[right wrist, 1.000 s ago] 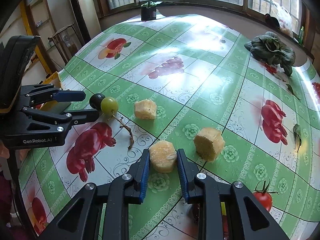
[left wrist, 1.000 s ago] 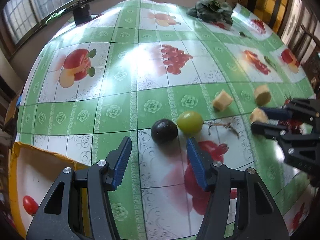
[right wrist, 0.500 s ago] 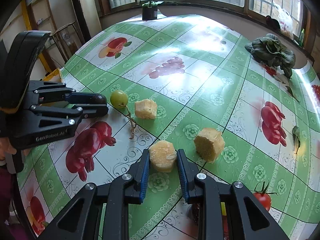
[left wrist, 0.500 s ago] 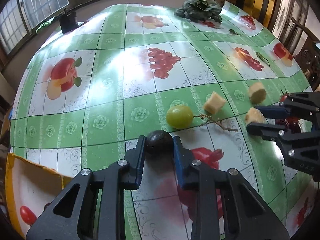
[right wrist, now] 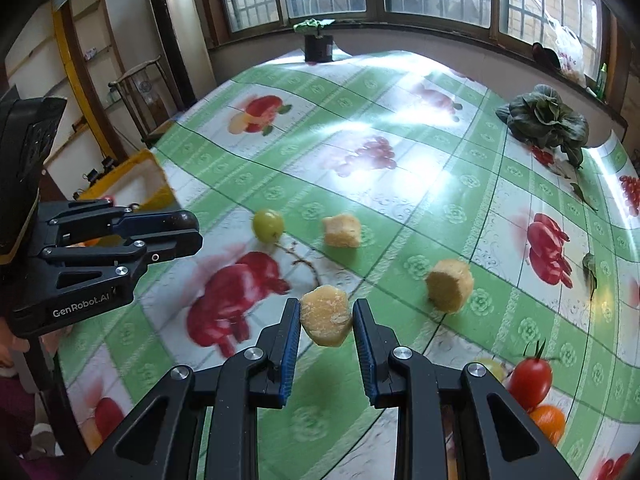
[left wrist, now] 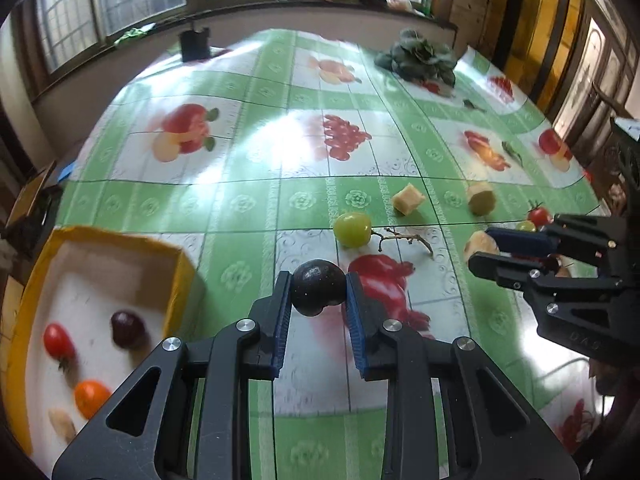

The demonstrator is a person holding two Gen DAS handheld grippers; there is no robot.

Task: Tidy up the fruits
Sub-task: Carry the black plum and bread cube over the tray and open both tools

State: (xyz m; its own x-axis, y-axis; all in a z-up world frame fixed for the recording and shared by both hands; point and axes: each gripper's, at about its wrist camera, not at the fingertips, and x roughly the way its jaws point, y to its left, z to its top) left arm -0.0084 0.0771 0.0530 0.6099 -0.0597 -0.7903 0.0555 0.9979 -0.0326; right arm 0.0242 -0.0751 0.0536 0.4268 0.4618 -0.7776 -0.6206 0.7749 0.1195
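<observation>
My left gripper [left wrist: 318,294] is shut on a dark grape [left wrist: 319,286] and holds it above the table. It also shows in the right wrist view [right wrist: 188,228]. My right gripper [right wrist: 326,322] is shut on a yellow fruit chunk [right wrist: 326,320], lifted off the table; it also shows in the left wrist view [left wrist: 486,250]. A green grape [left wrist: 352,229] with a bare stem lies on the tablecloth, also seen in the right wrist view [right wrist: 267,223]. Two more yellow chunks [right wrist: 342,230] [right wrist: 450,285] lie beyond.
A yellow-rimmed box [left wrist: 178,264] at the left holds a cherry tomato [left wrist: 58,340], a dark grape [left wrist: 128,326] and an orange fruit [left wrist: 91,397]. A tomato [right wrist: 530,376] and an orange fruit [right wrist: 548,422] sit at right. Leafy greens [right wrist: 546,120] and a dark pot [right wrist: 318,46] stand far back.
My left gripper closed on the dark grape, lifted it and drew back toward the box. My right gripper lifted the yellow chunk off the table.
</observation>
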